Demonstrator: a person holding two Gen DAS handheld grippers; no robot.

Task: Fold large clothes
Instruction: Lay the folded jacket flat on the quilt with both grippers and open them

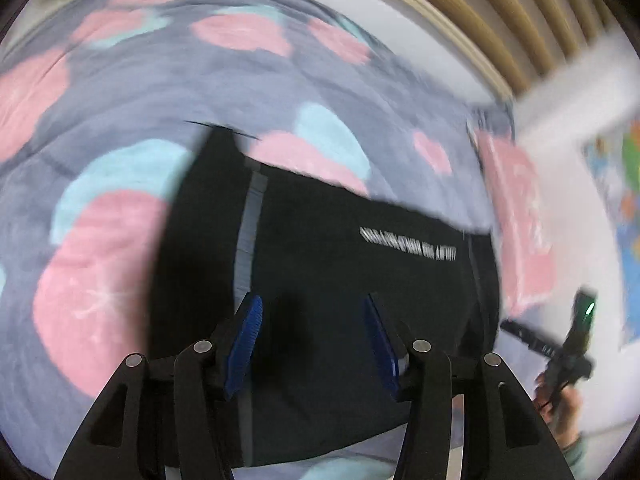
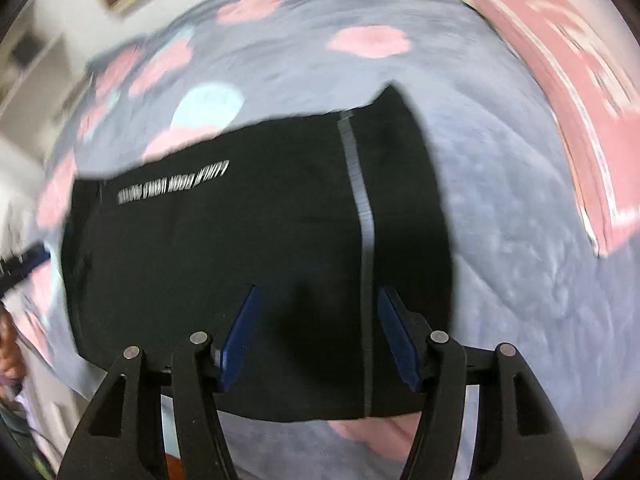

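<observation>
A black garment (image 1: 320, 280) with a grey stripe and a line of white lettering lies folded flat on a grey bedspread with pink and blue blotches (image 1: 100, 120). My left gripper (image 1: 312, 340) is open and empty above the garment's near part. The right gripper (image 1: 568, 344) shows at the far right of the left wrist view, off the cloth. In the right wrist view the same garment (image 2: 248, 260) lies below my right gripper (image 2: 316, 332), which is open and empty, its blue pads (image 2: 240, 340) apart. Both views are motion-blurred.
A pink pillow or folded cloth (image 2: 572, 120) lies at the bed's right side, also in the left wrist view (image 1: 520, 220). A slatted wooden headboard (image 1: 500, 12) and white wall stand behind. A person's hand (image 1: 560, 400) holds the right gripper.
</observation>
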